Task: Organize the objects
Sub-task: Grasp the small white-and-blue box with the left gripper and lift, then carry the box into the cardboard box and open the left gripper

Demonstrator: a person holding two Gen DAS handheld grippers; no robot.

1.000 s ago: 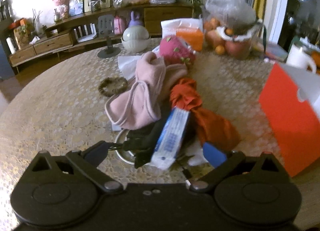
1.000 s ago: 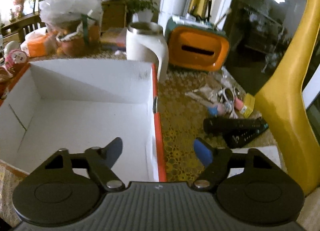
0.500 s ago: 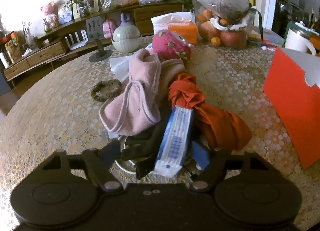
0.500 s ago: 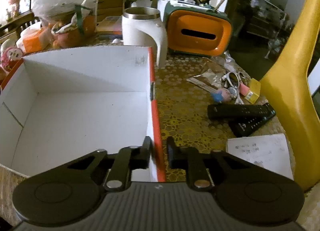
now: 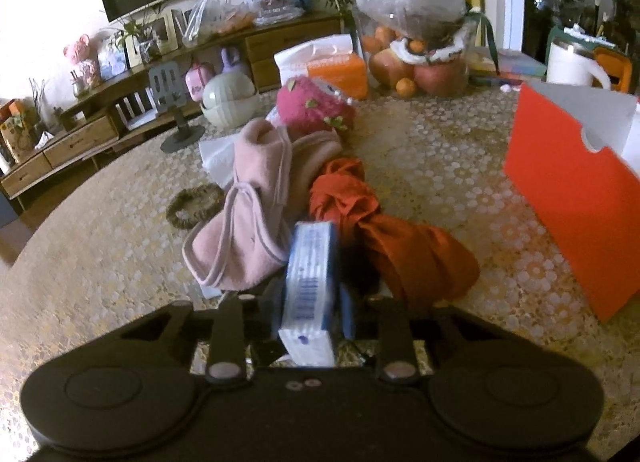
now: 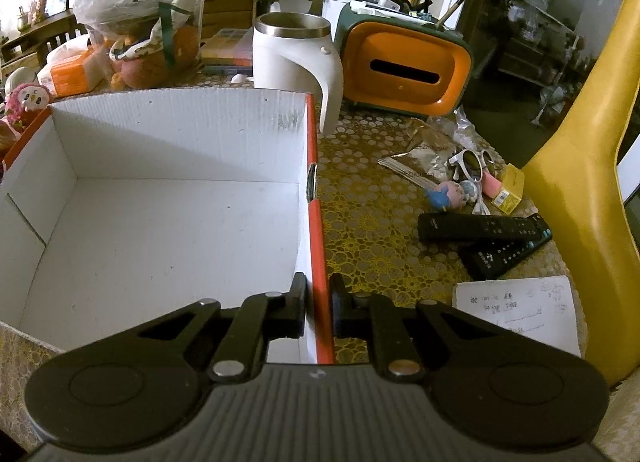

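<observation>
A: We have the left tool (image 5: 310,308) around the blue-and-white pack (image 5: 310,282), its jaws closing in on both sides. The pack stands on edge between the 2 fingers, its near end poking back toward the camera.

B: And the pack lies at the near end of the pile on the counter (image 5: 100,246), between the pink cloth (image 5: 248,221) and the knotted orange cloth (image 5: 392,238).

A: We cannot make out what sits under the pack; it is dark there, and the tool's body cuts off the near counter.

B: On the other side, we hold the right tool (image 6: 319,304) pinched tight on the right wall of the box (image 6: 160,221), 1 finger inside against the white face, 1 outside against the red.

A: The box is open and white within. Its near edge is hidden under the tool.

B: From the left view we see only 1 red side of that box, cut off at the frame's right edge.
</observation>
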